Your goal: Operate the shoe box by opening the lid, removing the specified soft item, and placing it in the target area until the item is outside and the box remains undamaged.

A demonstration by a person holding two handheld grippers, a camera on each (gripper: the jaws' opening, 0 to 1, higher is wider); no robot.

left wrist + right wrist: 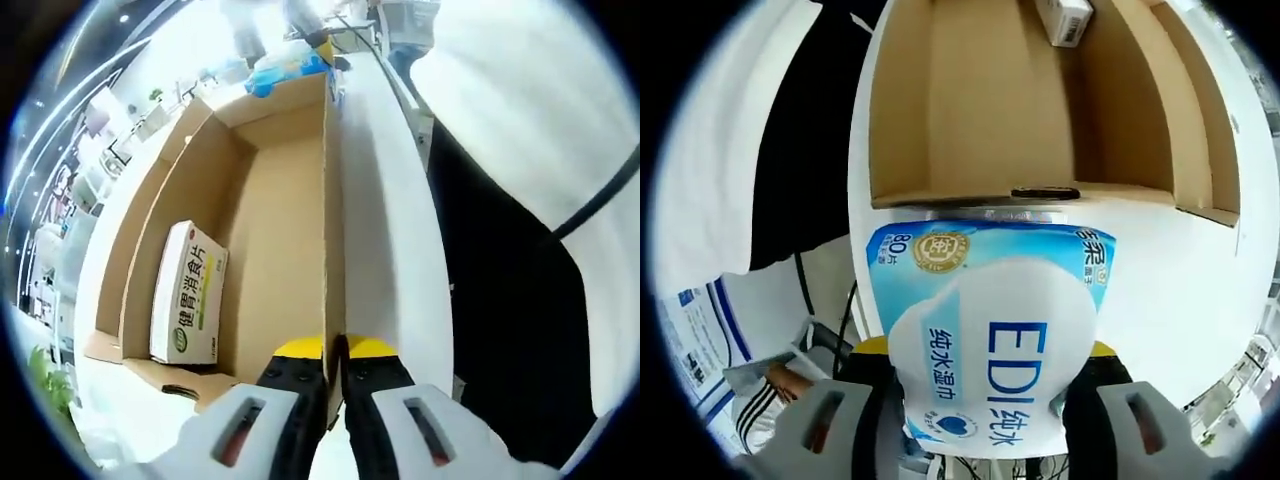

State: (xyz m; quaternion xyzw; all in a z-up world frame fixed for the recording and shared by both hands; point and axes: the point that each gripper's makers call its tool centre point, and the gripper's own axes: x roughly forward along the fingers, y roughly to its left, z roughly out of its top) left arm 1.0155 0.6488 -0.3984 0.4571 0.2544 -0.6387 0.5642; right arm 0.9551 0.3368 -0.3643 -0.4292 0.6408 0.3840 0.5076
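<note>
The shoe box [270, 230] lies open, brown inside and white outside. My left gripper [335, 352] is shut on the top edge of its side wall [333, 200], one yellow-tipped jaw on each face. A white medicine carton [188, 292] with green print lies on the box floor by the opposite wall. My right gripper [990, 350] is shut on a soft blue-and-white pack of wet wipes [990, 340], held just outside the box's near wall [1040, 195]. Past it I see the box floor [970, 100] and the carton [1065, 20] at the far end.
The box stands on a white table [1180, 290]. A person in dark clothes [500, 300] stands close beside the box; their sleeve and hand [790, 382] hang low on the left. Blue packs [275, 75] and clutter lie beyond the box's far end.
</note>
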